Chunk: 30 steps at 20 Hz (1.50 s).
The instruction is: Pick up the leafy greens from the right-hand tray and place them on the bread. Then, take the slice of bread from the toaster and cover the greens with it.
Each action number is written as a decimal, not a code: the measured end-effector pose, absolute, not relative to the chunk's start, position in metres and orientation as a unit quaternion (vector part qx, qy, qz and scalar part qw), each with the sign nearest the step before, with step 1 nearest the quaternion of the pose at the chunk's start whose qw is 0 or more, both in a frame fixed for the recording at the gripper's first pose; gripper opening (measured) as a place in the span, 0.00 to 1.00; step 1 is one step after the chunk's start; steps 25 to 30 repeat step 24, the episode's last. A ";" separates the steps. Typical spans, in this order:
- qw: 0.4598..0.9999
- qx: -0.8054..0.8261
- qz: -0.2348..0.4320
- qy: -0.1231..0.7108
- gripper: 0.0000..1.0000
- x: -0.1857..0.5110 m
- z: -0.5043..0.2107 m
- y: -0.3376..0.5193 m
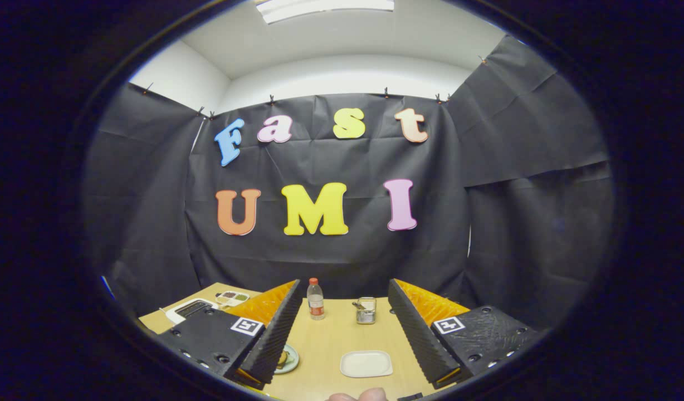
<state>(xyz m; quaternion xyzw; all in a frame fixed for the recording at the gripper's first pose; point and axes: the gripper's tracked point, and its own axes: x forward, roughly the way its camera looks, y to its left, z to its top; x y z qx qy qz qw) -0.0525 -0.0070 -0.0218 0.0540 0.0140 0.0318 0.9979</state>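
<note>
On the wooden table (331, 345) ahead of me, seen along my gripper (342, 340), everything looks unstarted. My fingers stand spread wide with nothing between them but bare tabletop; I hold nothing. Between them and close to me lies a pale tray (366, 363), which looks empty from this angle, and at the very near edge the tips of someone's fingers (357, 395) show. Just inside my left finger, partly hidden by it, sits a small plate (289, 359) with something brownish on it; that may be the bread, though I cannot tell for sure. Beyond the fingers, toward the black cloth wall, stand a small bottle (316, 299) with a red cap and an opened tin can (366, 310), well apart from each other. Off past my left finger I see a white appliance (189, 309) that I take for the toaster, and just beyond it a divided tray (232, 298) with dark and greenish contents, perhaps the leafy greens. As I judge it, nothing is done: greens to fetch, then the toaster slice on top.
</note>
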 end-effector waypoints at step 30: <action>0.995 0.092 0.026 0.015 0.96 -0.030 0.018 0.032</action>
